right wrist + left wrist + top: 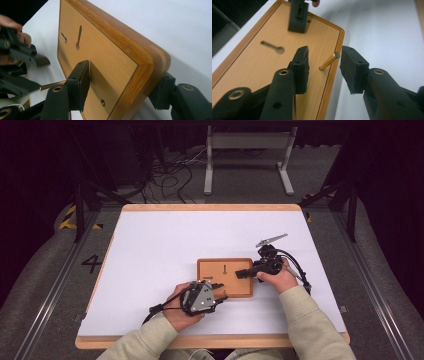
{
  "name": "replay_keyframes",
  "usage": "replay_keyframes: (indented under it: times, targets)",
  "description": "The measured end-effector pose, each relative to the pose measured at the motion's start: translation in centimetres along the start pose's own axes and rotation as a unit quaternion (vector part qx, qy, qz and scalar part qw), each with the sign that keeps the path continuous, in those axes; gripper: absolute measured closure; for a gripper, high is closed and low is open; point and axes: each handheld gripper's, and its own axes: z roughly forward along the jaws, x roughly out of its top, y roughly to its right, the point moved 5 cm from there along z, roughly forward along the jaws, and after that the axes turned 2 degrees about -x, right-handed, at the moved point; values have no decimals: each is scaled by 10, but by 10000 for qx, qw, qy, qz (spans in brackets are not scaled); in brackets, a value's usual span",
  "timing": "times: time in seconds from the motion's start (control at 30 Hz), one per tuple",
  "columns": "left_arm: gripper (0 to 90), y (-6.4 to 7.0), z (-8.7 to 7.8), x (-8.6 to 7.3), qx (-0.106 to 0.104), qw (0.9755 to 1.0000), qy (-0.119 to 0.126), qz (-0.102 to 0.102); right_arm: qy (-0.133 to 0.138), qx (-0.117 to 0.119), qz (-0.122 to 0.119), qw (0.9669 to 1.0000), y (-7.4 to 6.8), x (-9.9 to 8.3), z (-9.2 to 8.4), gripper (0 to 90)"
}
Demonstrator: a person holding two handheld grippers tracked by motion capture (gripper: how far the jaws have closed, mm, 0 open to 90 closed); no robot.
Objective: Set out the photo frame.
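Note:
A wooden board point(234, 287) lies on the white table top, with a keyhole-shaped slot point(273, 47) cut in its face. A thin brass pin point(329, 61) stands tilted in the board close to its edge. My left gripper point(325, 53) is open around that pin, which stands free apart from its tip coming close to the right-hand pad point(352, 67). In the high view this gripper point(222, 296) is at the board's near edge. My right gripper point(123, 72) is clamped over the board's right edge point(140, 75), one pad point(82, 82) on the top face and the other jaw underneath.
A white sheet point(165, 245) covers the wood-rimmed table point(210, 207). A small hole point(103, 102) sits in the board near the right gripper. Beyond the table lie a white stand point(247, 150) and cables point(170, 175) on the floor.

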Motion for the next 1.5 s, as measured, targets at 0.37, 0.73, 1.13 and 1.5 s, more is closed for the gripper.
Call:
replay_keyframes:
  times: [0.37,0.73,1.13,1.5]
  targets:
    - [538,-16,-52,-6,-279,9901,647,-1217,87,-328,-786,9963,-21,-7,-15,474]
    - [543,-33,-72,-20,50,9858,753,-1498,-104,-830,-1707,9818,-45,-18,-28,512]
    - [535,-54,-89,-39,457,9777,838,-1872,-262,-1165,-2733,9545,-73,-36,-39,601]
    - [516,-73,-83,-68,637,9718,477,-2219,-344,-1194,-3080,9432,-85,-48,-45,658]
